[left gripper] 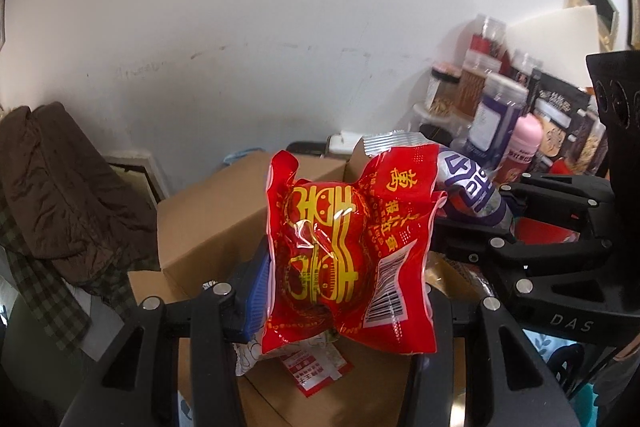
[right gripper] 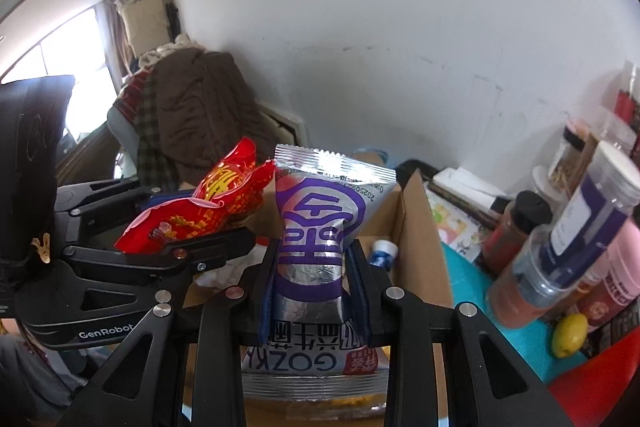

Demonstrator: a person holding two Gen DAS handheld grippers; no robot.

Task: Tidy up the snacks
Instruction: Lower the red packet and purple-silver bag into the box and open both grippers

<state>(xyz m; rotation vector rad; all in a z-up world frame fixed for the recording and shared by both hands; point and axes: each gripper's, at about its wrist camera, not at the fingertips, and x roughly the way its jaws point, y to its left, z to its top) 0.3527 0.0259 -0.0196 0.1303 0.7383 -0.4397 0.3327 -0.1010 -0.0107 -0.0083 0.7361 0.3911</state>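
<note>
The open brown cardboard box point(right gripper: 416, 227) sits below both my hands, its floor mostly hidden behind my packets and black linkages; only the right wrist view shows a small white-and-blue object point(right gripper: 383, 253) inside it, too small to identify. The brown coat heaped over a chair point(left gripper: 60, 183) is cut off at the left wrist view's edge, while the right view shows it whole beside a bright window. The clear plastic jars crowded on the turquoise bench point(right gripper: 468, 275) are blurred, their labels unreadable. My left gripper point(left gripper: 344, 267) has its jaws clamped on the glossy red plastic snack packet with yellow characters point(left gripper: 340, 251), held above the box. My right gripper point(right gripper: 316, 291) has its jaws pinched tight on the silver foil packet with a purple emblem point(right gripper: 316, 227), upright just beside the red one.
</note>
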